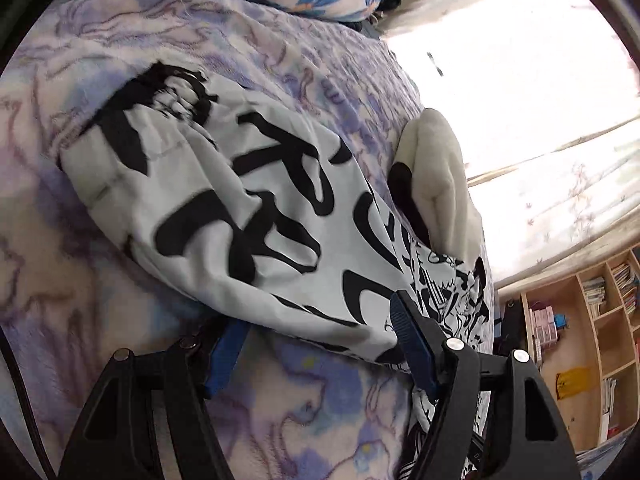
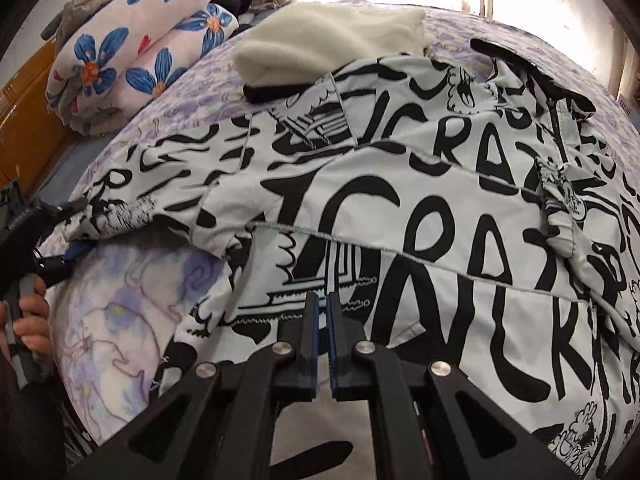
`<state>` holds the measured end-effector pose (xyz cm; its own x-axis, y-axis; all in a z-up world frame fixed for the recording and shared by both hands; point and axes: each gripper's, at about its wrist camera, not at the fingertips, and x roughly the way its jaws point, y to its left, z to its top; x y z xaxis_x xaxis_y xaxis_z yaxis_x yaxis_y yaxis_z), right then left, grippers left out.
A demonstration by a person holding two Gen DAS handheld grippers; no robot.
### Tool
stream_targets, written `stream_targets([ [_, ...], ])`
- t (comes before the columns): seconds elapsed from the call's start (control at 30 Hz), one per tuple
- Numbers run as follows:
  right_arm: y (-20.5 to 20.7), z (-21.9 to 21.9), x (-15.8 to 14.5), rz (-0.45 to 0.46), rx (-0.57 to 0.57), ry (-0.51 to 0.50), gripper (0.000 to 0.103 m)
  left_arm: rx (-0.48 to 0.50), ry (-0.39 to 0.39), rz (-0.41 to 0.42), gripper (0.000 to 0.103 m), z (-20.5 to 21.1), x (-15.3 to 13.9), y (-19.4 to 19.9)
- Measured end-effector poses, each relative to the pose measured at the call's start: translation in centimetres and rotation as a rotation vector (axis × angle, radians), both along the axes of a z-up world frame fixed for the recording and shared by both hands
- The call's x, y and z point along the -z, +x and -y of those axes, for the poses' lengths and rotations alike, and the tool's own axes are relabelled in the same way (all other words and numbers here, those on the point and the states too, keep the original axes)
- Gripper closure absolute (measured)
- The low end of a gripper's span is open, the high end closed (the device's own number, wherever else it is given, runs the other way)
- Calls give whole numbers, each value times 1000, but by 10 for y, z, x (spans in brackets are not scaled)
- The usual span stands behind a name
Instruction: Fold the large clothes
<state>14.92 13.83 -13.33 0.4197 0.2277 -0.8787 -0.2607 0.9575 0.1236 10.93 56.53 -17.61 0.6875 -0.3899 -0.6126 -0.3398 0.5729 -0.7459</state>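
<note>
A: Where is the printed jacket [image 2: 400,216]?
B: Spread on the bed [image 2: 120,312], beside a folded cream garment [image 2: 332,40].
A: Left tool [image 1: 320,344]?
B: Jaws apart, with the sleeve [image 1: 224,208] lying between them, unpinched.
A: Right tool [image 2: 322,316]?
B: Jaws together over the jacket, empty.

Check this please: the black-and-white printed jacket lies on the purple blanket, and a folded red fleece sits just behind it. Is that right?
Not quite. The folded fleece behind the printed jacket is cream white, not red, as the right wrist view shows. The jacket does lie on the purple blanket.
</note>
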Motion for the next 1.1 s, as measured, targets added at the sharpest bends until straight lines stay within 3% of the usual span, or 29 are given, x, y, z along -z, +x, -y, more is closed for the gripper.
stream_targets([
  [0.1,2,4,7,-18,11,2,100,-30,9,-25,36,-7,9,0],
  [0.13,3,5,9,-26,17,6,100,-34,14,-33,43,-8,11,2],
  [0.17,4,6,11,-32,21,10,100,-39,71,-60,53,-5,11,6],
  [0.2,4,8,12,-42,27,18,100,-43,133,-87,74,-2,10,8],
  [0.23,5,9,14,-51,31,26,100,-48,233,-131,88,5,8,14],
  [0.4,0,20,11,-54,34,57,100,-67,488,-143,98,43,-29,25],
  [0.6,-5,53,-2,-32,79,117,100,35,673,145,98,141,-138,36],
  [0.77,-12,98,-16,0,154,176,100,275,745,373,98,270,-200,49],
  [0.9,-22,143,-26,36,233,193,100,474,752,430,98,370,-191,58],
  [1.0,-29,179,-25,46,299,180,99,627,728,377,97,435,-149,67],
  [1.1,-36,213,-19,28,362,186,99,736,712,261,97,476,-97,74],
])
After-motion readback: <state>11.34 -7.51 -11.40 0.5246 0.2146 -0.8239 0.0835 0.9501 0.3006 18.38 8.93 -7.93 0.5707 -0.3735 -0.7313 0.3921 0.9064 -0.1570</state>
